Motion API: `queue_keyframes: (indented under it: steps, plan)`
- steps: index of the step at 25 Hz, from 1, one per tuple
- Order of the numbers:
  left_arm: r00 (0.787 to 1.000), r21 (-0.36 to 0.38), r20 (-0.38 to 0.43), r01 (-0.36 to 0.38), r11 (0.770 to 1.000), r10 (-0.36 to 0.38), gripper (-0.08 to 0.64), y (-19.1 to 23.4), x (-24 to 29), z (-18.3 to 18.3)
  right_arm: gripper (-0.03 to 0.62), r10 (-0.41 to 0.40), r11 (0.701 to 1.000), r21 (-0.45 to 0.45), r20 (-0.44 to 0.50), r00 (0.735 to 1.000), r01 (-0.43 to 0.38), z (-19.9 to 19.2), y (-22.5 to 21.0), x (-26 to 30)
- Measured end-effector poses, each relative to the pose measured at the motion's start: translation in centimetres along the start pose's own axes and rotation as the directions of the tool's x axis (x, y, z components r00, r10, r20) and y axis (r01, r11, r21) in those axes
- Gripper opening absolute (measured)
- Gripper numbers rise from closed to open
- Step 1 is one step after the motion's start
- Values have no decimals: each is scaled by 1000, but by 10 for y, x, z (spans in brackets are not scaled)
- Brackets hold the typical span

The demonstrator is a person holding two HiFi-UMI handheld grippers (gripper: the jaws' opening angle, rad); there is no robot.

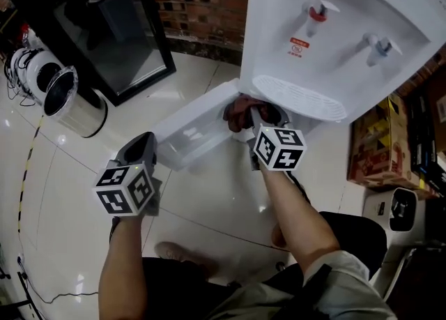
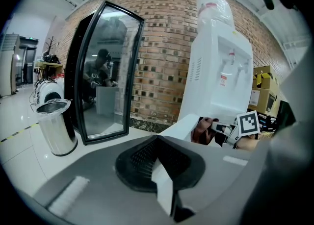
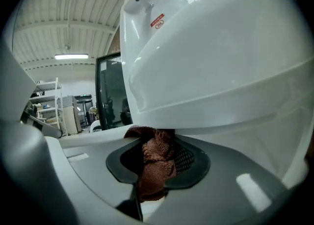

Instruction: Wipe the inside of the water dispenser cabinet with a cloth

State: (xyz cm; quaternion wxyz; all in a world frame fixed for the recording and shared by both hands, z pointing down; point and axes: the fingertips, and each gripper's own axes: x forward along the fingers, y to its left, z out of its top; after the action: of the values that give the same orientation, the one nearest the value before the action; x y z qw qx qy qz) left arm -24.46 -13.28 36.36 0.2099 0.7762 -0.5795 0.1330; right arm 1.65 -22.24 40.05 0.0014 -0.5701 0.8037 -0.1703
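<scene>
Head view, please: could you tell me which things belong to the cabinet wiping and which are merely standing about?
In the job: water dispenser, its open cabinet door, brown cloth, right tongs gripping it.
Just standing about: steel bin, black-framed panel, cardboard box; left tongs shut, empty.
</scene>
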Motion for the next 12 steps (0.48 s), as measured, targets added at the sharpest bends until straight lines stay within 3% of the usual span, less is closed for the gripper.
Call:
queue_keyframes:
  steps: [2, 5, 9, 12]
  plan:
    - [1000, 26, 1, -8, 1000, 8, 1, -1, 0, 0, 101, 6, 1000, 14, -1, 1000, -6, -1, 0, 1]
    - [997, 77, 32, -76, 994, 74, 1, 8, -4, 6, 101, 25, 999, 21, -11, 1000, -25, -7, 4, 6]
    - [997, 27, 42, -69, 997, 68, 6, 13, 0, 8, 103, 32, 999, 15, -8, 999, -32, -10, 7, 11]
    - [997, 45, 29, -71, 996, 69, 17, 11, 4, 5, 102, 18, 1000, 8, 2, 1000, -18, -8, 3, 11]
